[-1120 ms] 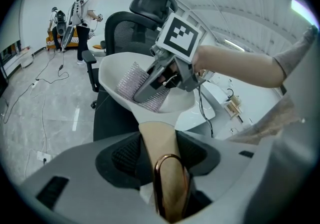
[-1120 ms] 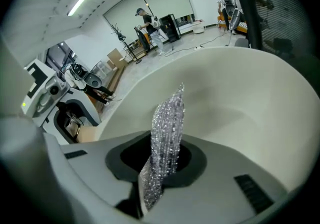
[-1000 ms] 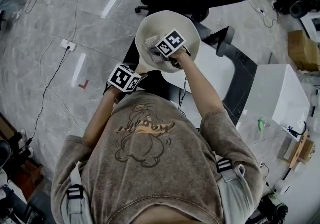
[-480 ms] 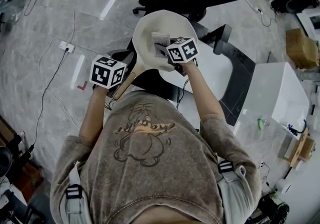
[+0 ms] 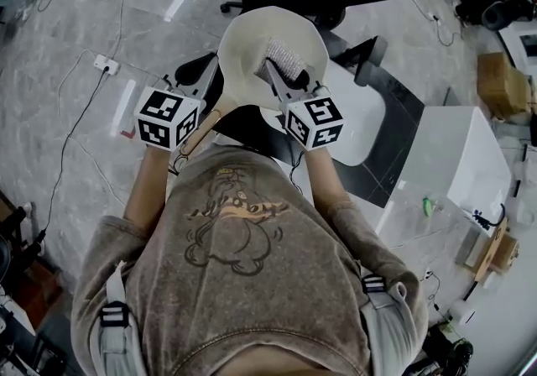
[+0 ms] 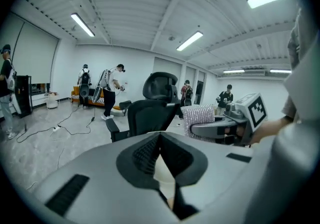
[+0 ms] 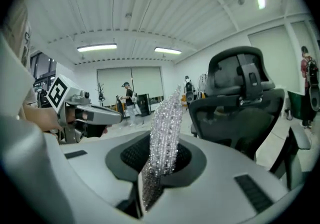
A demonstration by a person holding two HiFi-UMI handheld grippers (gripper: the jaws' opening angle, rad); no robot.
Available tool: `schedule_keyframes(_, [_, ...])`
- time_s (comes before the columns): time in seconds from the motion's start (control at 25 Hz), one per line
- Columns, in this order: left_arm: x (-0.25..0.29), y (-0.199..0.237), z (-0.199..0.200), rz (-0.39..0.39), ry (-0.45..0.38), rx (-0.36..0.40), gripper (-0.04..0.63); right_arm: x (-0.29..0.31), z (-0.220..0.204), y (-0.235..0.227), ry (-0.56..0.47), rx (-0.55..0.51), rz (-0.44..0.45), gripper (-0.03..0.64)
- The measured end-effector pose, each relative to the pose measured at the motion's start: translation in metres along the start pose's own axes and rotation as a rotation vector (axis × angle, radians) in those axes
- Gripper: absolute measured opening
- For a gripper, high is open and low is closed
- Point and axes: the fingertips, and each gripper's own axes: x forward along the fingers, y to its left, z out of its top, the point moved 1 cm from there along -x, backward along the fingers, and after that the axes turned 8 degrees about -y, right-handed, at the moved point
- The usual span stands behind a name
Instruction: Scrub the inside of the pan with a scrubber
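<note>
Well below pan (image 5: pixel 243 55), seemingly marbled floor (image 5: pixel 50 72).

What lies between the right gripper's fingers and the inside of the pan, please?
The scrubber: the right gripper view shows the right gripper shut on it, and the head view shows it over the inside of the pan.

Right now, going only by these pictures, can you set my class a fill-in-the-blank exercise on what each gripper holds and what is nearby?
1. The right gripper is shut on a sparkly ____.
2. The left gripper is shut on the pan by its ____.
3. Beyond the pan stands a black office ____.

Missing words: scrubber; handle; chair.
</note>
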Motion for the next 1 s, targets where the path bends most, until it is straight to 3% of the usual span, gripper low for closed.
schedule_keyframes(0.16, [-0.003,0.0,0.009,0.022,-0.089,0.025,0.017,-0.015,0.021,0.007,-0.15,-0.052,-0.055,0.077])
schedule_keyframes(0.32, [-0.005,-0.001,0.012,0.042,-0.14,0.044,0.017,-0.025,0.028,0.008,-0.218,-0.05,-0.09,0.077])
schedule_keyframes(0.52, [-0.003,-0.002,0.005,0.055,-0.145,0.043,0.017,-0.028,0.027,0.005,-0.236,-0.066,-0.13,0.077])
schedule_keyframes(1.0, [-0.005,-0.006,-0.009,0.061,-0.124,0.017,0.017,-0.024,0.021,0.008,-0.206,-0.071,-0.119,0.077])
